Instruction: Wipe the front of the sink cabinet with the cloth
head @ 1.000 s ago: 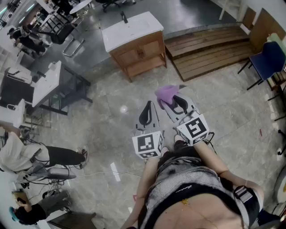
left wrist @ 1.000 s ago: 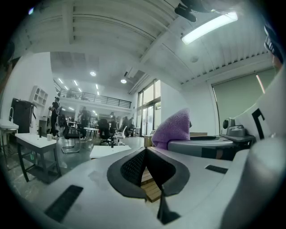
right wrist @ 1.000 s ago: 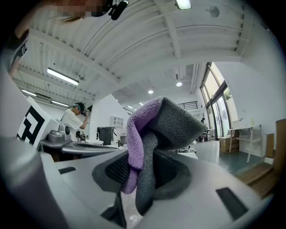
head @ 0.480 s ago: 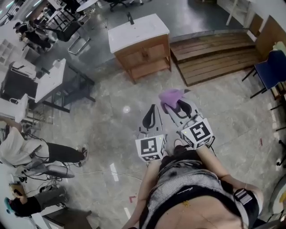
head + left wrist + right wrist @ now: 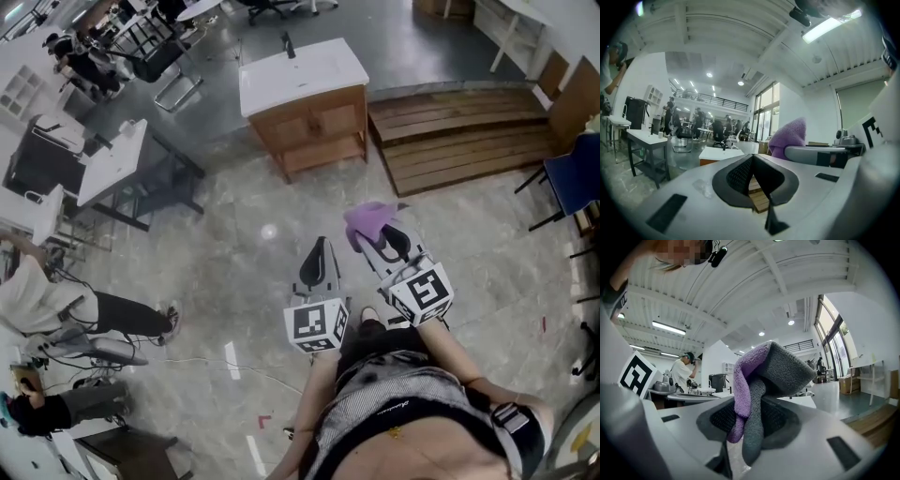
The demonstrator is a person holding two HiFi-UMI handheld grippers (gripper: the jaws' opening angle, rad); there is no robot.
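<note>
- Closing on the sink cabinet (image 5: 307, 117) since a second ago, bringing it more central in the head view and dropping both grippers lower in the picture.
- Clamping the purple cloth (image 5: 368, 219) in the right gripper (image 5: 377, 234), jaws clenched on a folded bunch, with a loose lump poking past the tips toward 11 o'clock.
- Carrying the left gripper (image 5: 318, 251) just beside it at 9 o'clock, jaws pressed together on nothing.
- Keeping both forearms tucked close to the body, grippers side by side over the floor (image 5: 234, 272), pointing toward the cabinet at 12 o'clock, well apart from it and not yet touching.
- Judging this as the approach: squaring up to the wooden front, getting low, and presenting the soft lump of cloth flat to the panels rather than the hard jaw tips.
- Gripping firmly enough to be stopping the cloth dragging out during strokes.
</note>
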